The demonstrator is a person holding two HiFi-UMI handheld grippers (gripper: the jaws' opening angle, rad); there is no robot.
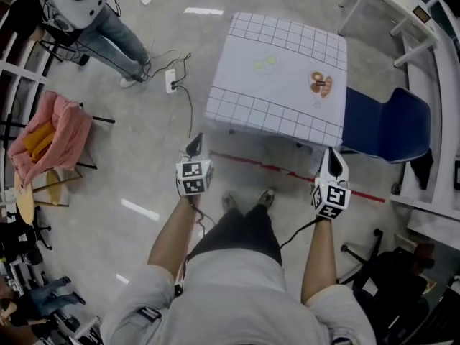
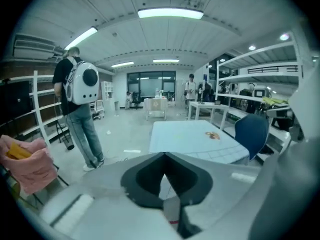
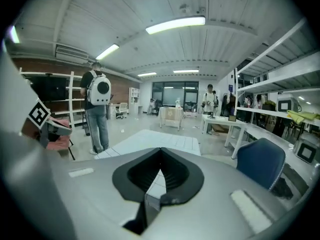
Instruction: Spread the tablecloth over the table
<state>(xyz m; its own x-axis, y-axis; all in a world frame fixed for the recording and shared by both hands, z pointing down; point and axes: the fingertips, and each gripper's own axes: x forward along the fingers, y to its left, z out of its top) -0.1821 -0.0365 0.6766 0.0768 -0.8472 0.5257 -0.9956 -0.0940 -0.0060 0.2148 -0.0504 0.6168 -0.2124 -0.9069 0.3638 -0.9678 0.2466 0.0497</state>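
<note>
Left claw (image 1: 195,148) and right claw (image 1: 333,160): both closed, nothing held. Tablecloth (image 1: 280,77) is draped over the bench straight ahead of you, near hem running crosswise. Your right claw is just beside its near corner; the left is farther off.

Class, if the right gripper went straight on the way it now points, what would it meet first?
Probably the tablecloth, at its near edge by the right-hand corner. The right gripper points at it, not touching; depth is unclear.
</note>
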